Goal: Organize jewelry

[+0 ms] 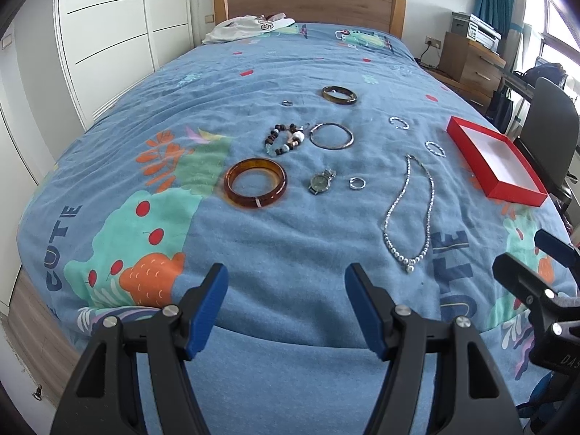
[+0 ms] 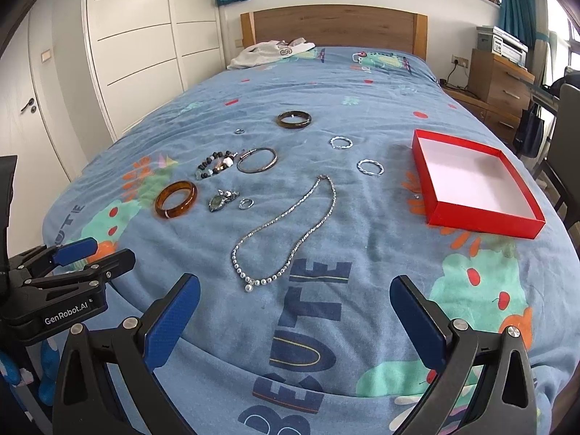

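Jewelry lies spread on a blue bedspread (image 1: pixel 290 246). An amber bangle (image 1: pixel 255 182), a beaded bracelet (image 1: pixel 284 139), a thin metal bangle (image 1: pixel 331 136), a dark bangle (image 1: pixel 339 94), a watch (image 1: pixel 322 181), small rings (image 1: pixel 357 183) and a pearl necklace (image 2: pixel 286 232) lie apart. An empty red box (image 2: pixel 475 181) with a white inside sits at the right. My left gripper (image 1: pixel 286 282) is open near the bed's front edge. My right gripper (image 2: pixel 295 301) is open just short of the necklace's pendant.
White clothing (image 1: pixel 250 27) lies by the wooden headboard (image 1: pixel 308 3). White wardrobe doors (image 1: pixel 108 29) line the left wall. A wooden dresser (image 2: pixel 500 79) and a dark chair (image 1: pixel 551 127) stand right of the bed.
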Demonstrator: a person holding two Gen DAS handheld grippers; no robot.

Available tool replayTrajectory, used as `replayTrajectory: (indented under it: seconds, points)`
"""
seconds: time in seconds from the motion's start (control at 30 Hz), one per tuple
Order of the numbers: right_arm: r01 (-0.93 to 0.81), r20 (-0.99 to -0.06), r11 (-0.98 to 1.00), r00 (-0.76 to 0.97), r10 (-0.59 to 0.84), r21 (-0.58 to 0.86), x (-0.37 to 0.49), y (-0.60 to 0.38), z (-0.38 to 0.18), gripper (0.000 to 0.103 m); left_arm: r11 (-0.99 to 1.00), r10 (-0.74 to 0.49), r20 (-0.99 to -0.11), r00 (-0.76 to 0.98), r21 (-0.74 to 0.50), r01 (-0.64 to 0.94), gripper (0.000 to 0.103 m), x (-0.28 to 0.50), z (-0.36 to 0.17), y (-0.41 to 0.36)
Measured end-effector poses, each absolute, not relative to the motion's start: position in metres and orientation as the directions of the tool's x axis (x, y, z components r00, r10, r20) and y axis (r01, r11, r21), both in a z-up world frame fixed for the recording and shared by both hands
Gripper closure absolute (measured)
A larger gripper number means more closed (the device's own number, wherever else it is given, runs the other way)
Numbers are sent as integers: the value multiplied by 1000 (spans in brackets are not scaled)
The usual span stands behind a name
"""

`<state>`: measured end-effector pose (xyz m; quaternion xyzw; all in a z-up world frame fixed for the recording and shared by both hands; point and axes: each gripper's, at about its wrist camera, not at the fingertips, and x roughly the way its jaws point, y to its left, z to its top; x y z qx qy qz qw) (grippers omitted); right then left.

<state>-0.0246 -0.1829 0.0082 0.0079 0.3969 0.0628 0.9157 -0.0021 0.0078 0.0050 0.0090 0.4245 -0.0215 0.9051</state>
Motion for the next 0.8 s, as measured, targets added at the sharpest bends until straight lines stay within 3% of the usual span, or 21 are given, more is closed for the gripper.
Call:
replayTrajectory:
  seconds: [0.8]
  points:
    - [-130,-727,978,653,210,166,-16,-185,-9,1,999,-1,-785,620,29,38,38,10,-6,8]
